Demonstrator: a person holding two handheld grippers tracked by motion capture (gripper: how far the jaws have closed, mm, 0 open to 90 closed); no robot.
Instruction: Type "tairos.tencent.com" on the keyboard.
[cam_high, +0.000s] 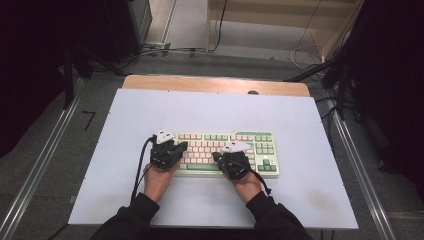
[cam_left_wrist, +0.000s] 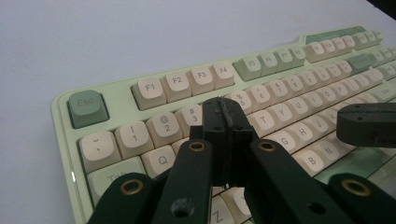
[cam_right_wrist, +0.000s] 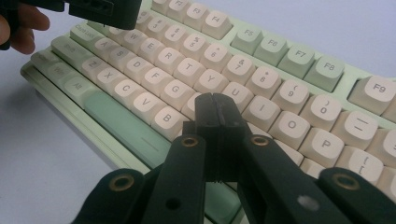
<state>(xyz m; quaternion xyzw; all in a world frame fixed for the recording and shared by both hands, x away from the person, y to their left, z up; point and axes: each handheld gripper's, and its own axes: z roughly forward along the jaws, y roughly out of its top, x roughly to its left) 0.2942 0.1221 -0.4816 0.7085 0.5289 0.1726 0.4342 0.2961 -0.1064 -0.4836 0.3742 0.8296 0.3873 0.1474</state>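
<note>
A pale green keyboard (cam_high: 260, 145) with cream and green keycaps lies on the white table top, a little right of centre. My left gripper (cam_high: 182, 146) hovers over its left half with jaws shut and nothing between them. In the left gripper view its tips (cam_left_wrist: 227, 116) hang above the number and letter rows of the keyboard (cam_left_wrist: 154, 88). My right gripper (cam_high: 216, 156) is over the middle of the front rows, also shut and empty. In the right gripper view its tips (cam_right_wrist: 216, 106) sit above the letter keys of the keyboard (cam_right_wrist: 299, 60).
The white table top (cam_high: 150, 110) has bare room on all sides of the keyboard. A wooden edge (cam_high: 210, 83) runs along the far side. Metal rails (cam_high: 40, 165) flank the table, and cables lie on the floor beyond.
</note>
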